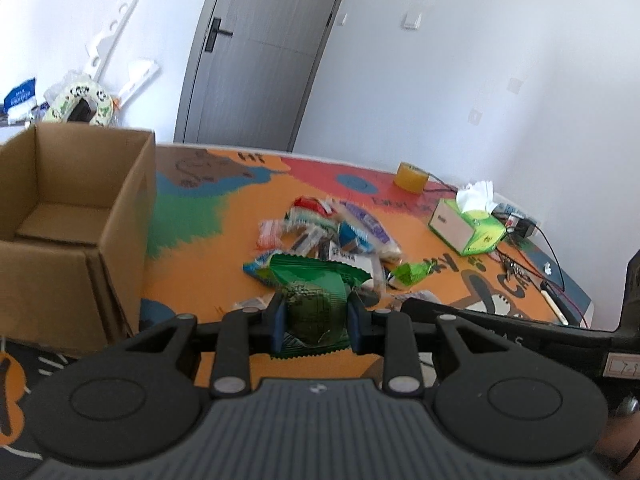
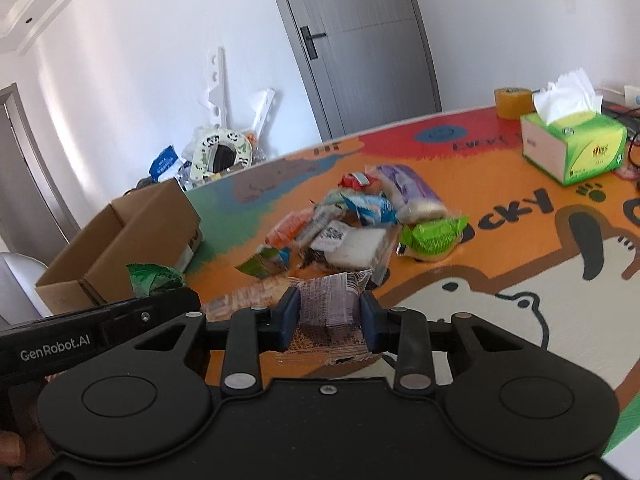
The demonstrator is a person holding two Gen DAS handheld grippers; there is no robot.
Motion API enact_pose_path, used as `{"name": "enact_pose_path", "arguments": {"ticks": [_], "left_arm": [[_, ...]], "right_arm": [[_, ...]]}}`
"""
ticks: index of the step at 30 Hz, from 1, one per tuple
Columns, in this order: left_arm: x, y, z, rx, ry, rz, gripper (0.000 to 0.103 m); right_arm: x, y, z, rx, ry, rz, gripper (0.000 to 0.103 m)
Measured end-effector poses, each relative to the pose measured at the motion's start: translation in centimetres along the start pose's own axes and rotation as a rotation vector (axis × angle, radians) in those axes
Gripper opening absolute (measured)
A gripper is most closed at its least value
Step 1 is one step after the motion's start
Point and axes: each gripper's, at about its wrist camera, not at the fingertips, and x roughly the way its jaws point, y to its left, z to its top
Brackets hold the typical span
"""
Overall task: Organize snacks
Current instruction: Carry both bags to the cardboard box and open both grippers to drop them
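Observation:
My left gripper [image 1: 316, 320] is shut on a green snack packet [image 1: 314, 300] and holds it above the table, right of the open cardboard box [image 1: 76, 216]. My right gripper [image 2: 330, 316] is shut on a purple-and-brown snack packet [image 2: 330, 308]. A pile of several snack packets [image 1: 336, 236] lies mid-table, and it also shows in the right wrist view [image 2: 360, 224]. In the right wrist view the left gripper's body [image 2: 100, 332] with the green packet [image 2: 154, 280] sits at the left, next to the box [image 2: 120, 240].
A green tissue box [image 2: 576, 144] and a yellow tape roll [image 2: 514, 102] stand at the table's far right, with cables [image 1: 548, 248] behind. Clutter [image 2: 218, 152] lies on the floor by the wall. The table mat [image 2: 520, 280] is colourful.

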Motion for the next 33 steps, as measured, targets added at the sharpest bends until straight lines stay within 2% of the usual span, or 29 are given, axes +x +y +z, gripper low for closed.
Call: {"name": "enact_pose_path", "arguments": {"ticks": [6, 10, 16, 27, 33], "left_arm": [[-1.8, 0.3, 0.9, 0.002, -0.042, 0.012, 0.029], [-3.0, 0.7, 1.4, 0.007, -0.072, 0.032, 0.029], [-4.4, 2.1, 2.3, -0.016, -0.098, 0.039, 0.029], [-6.3, 4.8, 3.5, -0.033, -0.172, 0.079, 0.029], [-6.6, 6.6, 3.8, -0.053, -0.182, 0.102, 0.029]], "right_arm": [[-1.1, 1.1, 0.8, -0.012, -0.028, 0.012, 0.033], [-1.8, 1.8, 1.5, 0.014, -0.018, 0.045, 0.033], [-2.4, 3.9, 2.3, -0.013, -0.034, 0.084, 0.033], [-1.8, 7.5, 3.8, -0.085, -0.071, 0.141, 0.033], [-1.1, 9.3, 4.3, -0.111, -0.074, 0.166, 0.033]]}}
